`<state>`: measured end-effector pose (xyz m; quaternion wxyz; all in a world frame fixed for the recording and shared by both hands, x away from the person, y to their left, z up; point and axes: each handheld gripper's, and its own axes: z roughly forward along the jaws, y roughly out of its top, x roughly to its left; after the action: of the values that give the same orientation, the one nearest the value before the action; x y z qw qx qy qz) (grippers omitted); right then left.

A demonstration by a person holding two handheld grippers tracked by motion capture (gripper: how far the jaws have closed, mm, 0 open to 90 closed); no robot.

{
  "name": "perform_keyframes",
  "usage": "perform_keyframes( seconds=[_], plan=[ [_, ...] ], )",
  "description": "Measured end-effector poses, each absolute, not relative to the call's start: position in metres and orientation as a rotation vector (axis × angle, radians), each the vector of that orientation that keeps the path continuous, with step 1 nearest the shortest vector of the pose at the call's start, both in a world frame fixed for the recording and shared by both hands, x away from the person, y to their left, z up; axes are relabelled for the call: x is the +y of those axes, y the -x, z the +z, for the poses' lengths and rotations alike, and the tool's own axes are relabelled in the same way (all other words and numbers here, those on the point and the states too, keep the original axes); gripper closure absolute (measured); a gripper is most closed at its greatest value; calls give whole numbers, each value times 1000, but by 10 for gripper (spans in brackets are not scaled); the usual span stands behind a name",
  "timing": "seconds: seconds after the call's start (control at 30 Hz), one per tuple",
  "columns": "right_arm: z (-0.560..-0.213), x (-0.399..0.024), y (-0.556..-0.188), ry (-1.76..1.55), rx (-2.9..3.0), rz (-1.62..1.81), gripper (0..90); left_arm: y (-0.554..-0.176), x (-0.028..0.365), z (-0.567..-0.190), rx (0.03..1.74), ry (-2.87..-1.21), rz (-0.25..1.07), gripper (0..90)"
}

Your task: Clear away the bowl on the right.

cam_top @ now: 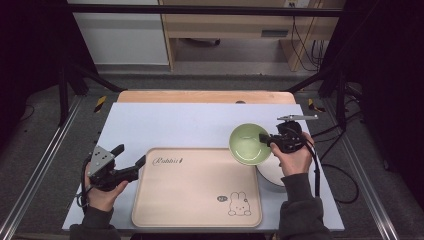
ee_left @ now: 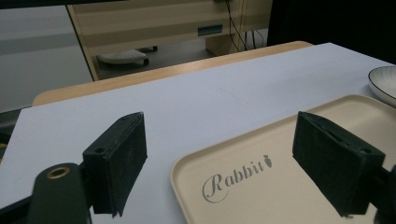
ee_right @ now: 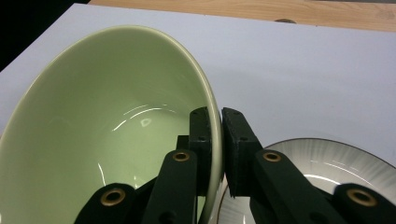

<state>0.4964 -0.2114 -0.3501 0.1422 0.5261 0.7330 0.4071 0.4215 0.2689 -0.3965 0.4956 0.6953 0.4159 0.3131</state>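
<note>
Honestly, from the high view the green bowl (cam_top: 248, 144) hangs off the counter (cam_top: 200, 120) near its right edge, over a white plate (cam_top: 272, 172), pinched at the rim by the right claw (cam_top: 265, 139). Thin grip, could slip and crack the plate.

Left gripper view: left claw (ee_left: 219, 158) gapes open, empty, level at the tray's (ee_left: 261, 196) left edge.

Right gripper view: pads (ee_right: 201, 135) clamp the bowl's wall, bowl tilted.
</note>
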Motion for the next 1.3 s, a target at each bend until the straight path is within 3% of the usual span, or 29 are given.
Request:
perform_keyframes(
  seconds=[1.3],
  plan=[
    [-363, -133, -515, -1404, 2277, 1226, 834, -420, 268, -396, 997, -1685, 754, 173]
  ],
)
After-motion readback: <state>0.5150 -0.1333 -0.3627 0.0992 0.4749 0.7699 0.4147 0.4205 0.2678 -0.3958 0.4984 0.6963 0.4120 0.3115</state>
